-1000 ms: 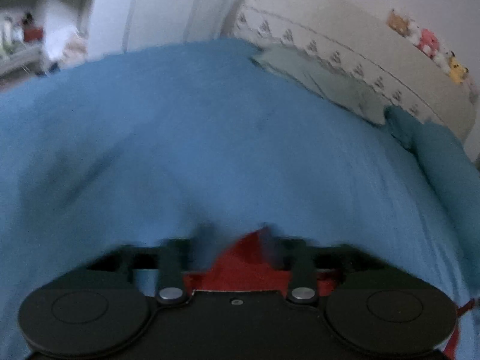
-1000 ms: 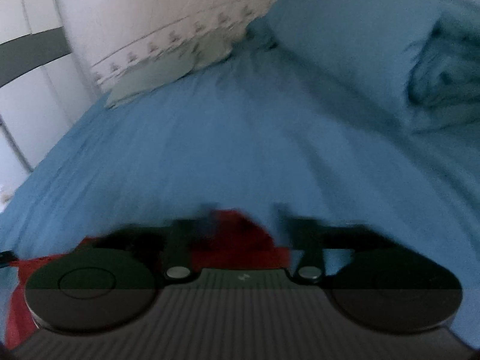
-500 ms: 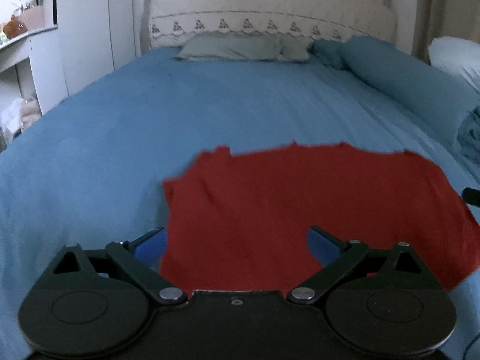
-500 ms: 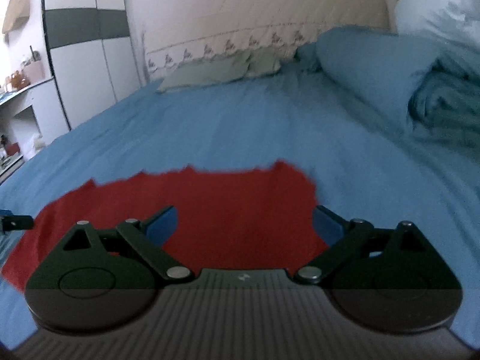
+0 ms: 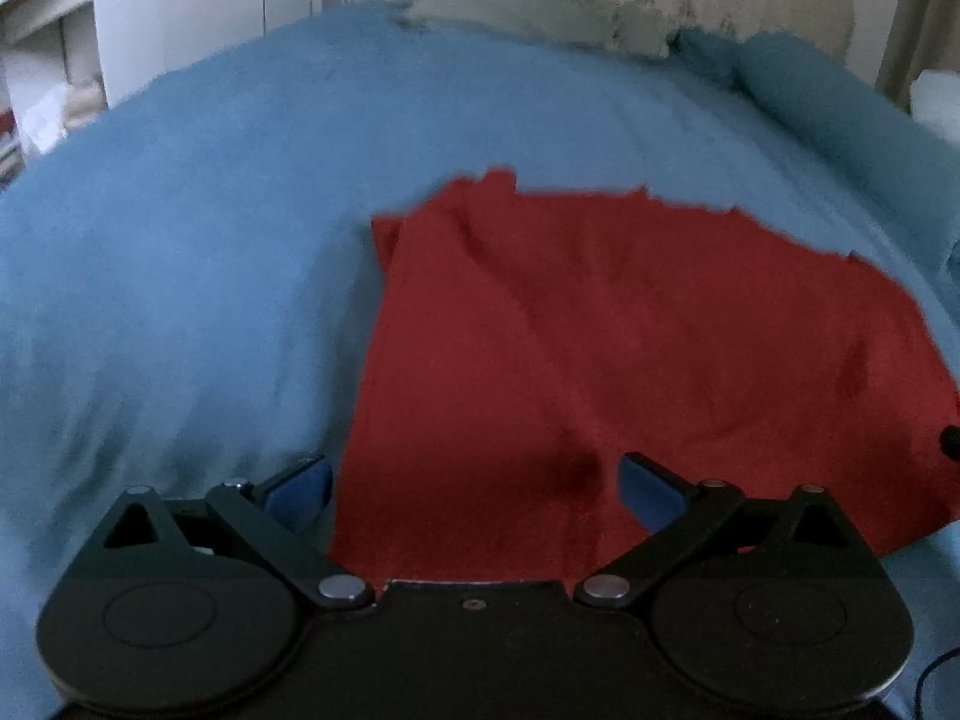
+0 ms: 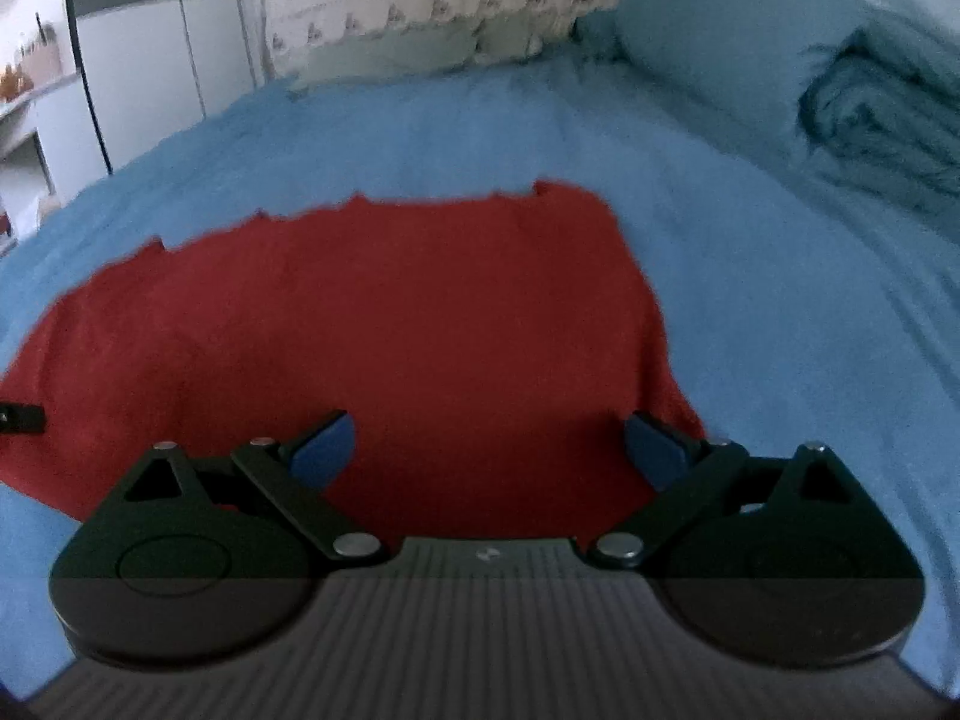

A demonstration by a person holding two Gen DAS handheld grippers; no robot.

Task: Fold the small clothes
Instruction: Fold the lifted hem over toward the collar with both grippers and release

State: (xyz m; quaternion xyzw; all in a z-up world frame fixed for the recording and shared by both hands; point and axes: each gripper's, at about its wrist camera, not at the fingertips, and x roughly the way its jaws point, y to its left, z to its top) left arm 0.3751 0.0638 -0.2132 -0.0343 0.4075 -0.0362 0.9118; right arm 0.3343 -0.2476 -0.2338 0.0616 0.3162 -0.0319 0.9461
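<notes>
while the left wrist view looks down over the blue bedspread (image 5: 180,252), the red garment (image 5: 600,360) lies spread flat on it, its left edge running just inside the left gripper (image 5: 474,483); jaws have just been opening and now stand wide and released, nothing pinched, the cloth beneath and ahead of the blue pads (image 5: 300,486). far left corner of the cloth is rucked into a small ridge, a few soft creases run across the middle. grey pillow (image 5: 528,18) sits well apart at the headboard. right wrist view: same red garment (image 6: 390,324) fills the near field, its right edge falling just by the right gripper (image 6: 489,447), whose jaws also stand apart and empty, cloth below them. rumpled duvet (image 6: 870,138) heaped off to the right, clear of the work. judgement: thin, limp fabric, light, not fragile, will drape and sag rather than hold a line; likely grips well on the pads but slides easily over the sheet. best taken at the near corners or near hem, one gripper each, pinching a single layer's edge so the fold carries over evenly.
</notes>
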